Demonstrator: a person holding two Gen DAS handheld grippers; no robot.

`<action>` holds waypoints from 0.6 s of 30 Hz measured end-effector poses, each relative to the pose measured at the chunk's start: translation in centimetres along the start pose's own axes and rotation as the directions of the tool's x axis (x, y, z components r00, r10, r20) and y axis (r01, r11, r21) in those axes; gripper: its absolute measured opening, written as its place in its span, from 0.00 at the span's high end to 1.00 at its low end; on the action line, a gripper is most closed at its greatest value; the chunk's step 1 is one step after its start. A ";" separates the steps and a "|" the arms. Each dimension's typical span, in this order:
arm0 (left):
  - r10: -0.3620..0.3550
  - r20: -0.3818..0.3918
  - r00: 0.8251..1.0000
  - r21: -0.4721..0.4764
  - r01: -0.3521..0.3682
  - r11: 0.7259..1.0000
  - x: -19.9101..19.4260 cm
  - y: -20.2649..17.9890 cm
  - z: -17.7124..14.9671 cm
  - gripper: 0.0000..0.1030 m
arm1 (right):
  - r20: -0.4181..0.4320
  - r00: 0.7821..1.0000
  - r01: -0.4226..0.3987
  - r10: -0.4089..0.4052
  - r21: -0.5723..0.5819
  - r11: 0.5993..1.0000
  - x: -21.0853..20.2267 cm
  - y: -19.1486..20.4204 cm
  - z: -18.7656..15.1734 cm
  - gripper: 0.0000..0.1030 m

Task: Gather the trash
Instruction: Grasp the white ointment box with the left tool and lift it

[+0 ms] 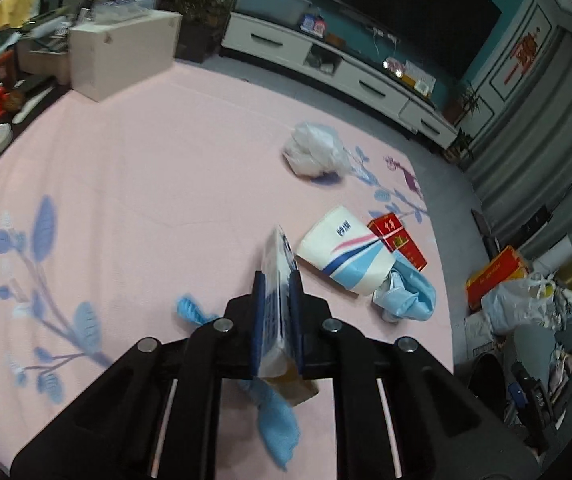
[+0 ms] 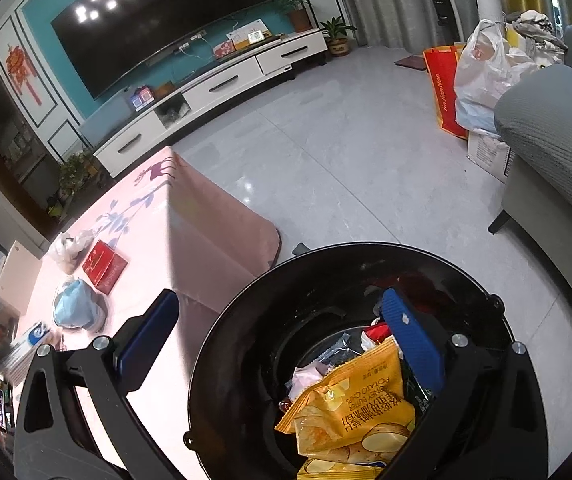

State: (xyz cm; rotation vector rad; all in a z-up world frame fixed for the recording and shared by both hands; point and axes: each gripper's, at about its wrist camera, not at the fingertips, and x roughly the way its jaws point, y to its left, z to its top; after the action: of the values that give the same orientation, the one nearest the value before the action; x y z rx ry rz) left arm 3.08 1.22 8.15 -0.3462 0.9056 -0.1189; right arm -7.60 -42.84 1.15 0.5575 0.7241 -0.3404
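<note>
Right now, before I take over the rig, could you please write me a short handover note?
Left gripper: shut on a blue-and-white carton, held above the pink table.
Right gripper: open, empty, over the black bin beside the table.
Done: yellow chip bags and other wrappers are in the bin.
Left: bin the carton, then the paper cup, red box, blue mask, white plastic bag and blue glove.

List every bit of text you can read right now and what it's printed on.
"POTATO CHIPS", seen upside down: yellow chip bag in the black bin.
"Jin Jian Nan": red shopping bag on the floor.
Too blurred or small to read: red cigarette pack, paper cup, the carton held by the left gripper.
</note>
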 end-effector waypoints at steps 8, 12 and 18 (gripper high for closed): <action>0.112 0.014 0.994 -0.070 -0.110 0.991 -4.0 5.8 -1.9 0.87 | -0.011 1.000 -0.007 0.007 0.003 1.000 0.1 0.0 -0.2 0.03; 0.156 -0.054 0.986 -0.095 -0.161 0.982 -3.4 8.1 -3.5 0.87 | -0.027 1.000 -0.015 0.015 -0.005 1.000 0.4 0.2 -0.4 0.03; 0.141 -0.165 0.976 -0.118 -0.162 0.980 -1.9 9.5 -5.8 0.47 | -0.049 0.999 0.018 -0.020 -0.045 0.999 0.8 1.3 -0.8 0.03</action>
State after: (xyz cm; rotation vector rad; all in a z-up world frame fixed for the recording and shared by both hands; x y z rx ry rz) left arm -3.06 9.18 3.01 -0.3921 1.0943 0.0557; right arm -6.89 -41.39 0.55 0.5180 0.7835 -0.3284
